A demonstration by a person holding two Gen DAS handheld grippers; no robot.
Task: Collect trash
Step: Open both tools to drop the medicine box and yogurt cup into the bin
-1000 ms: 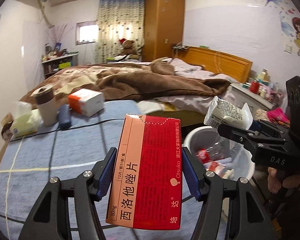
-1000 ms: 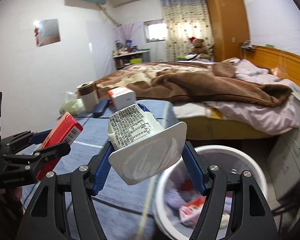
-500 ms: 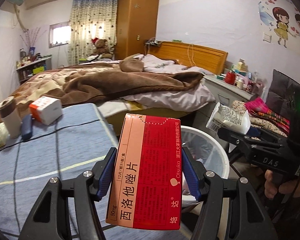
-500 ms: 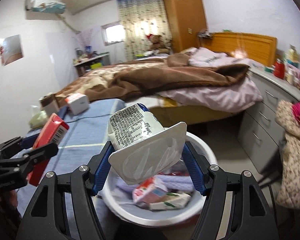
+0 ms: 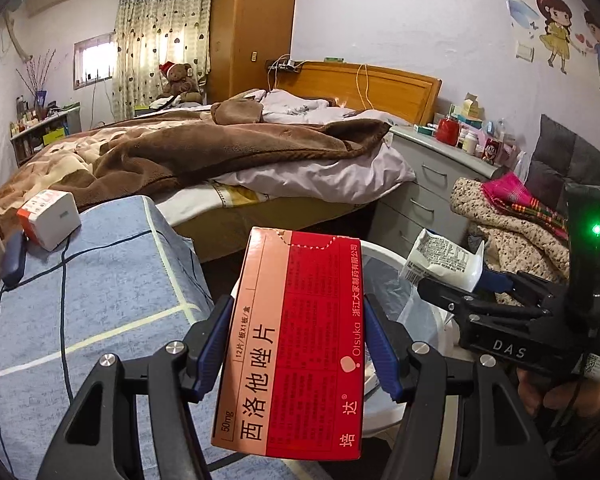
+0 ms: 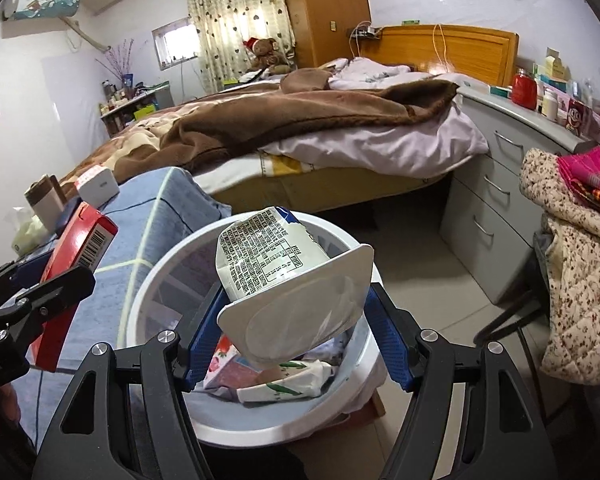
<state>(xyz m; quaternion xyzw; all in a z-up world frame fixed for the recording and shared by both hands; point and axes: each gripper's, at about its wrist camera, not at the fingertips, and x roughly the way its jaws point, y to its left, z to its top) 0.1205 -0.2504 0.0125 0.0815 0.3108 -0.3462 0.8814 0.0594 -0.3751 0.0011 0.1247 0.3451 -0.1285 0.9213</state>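
Observation:
My left gripper (image 5: pixel 296 344) is shut on a red medicine box (image 5: pixel 296 344) with Chinese print, held upright at the blue table's right edge; the box also shows in the right wrist view (image 6: pixel 80 240). My right gripper (image 6: pixel 296 332) is shut on a crushed white yogurt cup (image 6: pixel 288 276), held directly above the white trash bin (image 6: pixel 160 272). The bin holds several wrappers (image 6: pixel 284 380). In the left wrist view the cup (image 5: pixel 440 260) and right gripper (image 5: pixel 460 284) hang over the bin (image 5: pixel 388 280), right of the red box.
The blue-covered table (image 5: pixel 100 288) carries a white and orange box (image 5: pixel 48 216), a paper cup (image 6: pixel 46 200) and a black cable (image 5: pixel 62 264). A bed (image 6: pixel 300 120) lies behind. Grey drawers (image 6: pixel 496 200) and a chair heaped with clothes (image 6: pixel 572 272) stand at the right.
Both grippers have swung right, away from the table toward the bin. The yogurt cup now hangs lower over the bin's opening. Both grips are unchanged.

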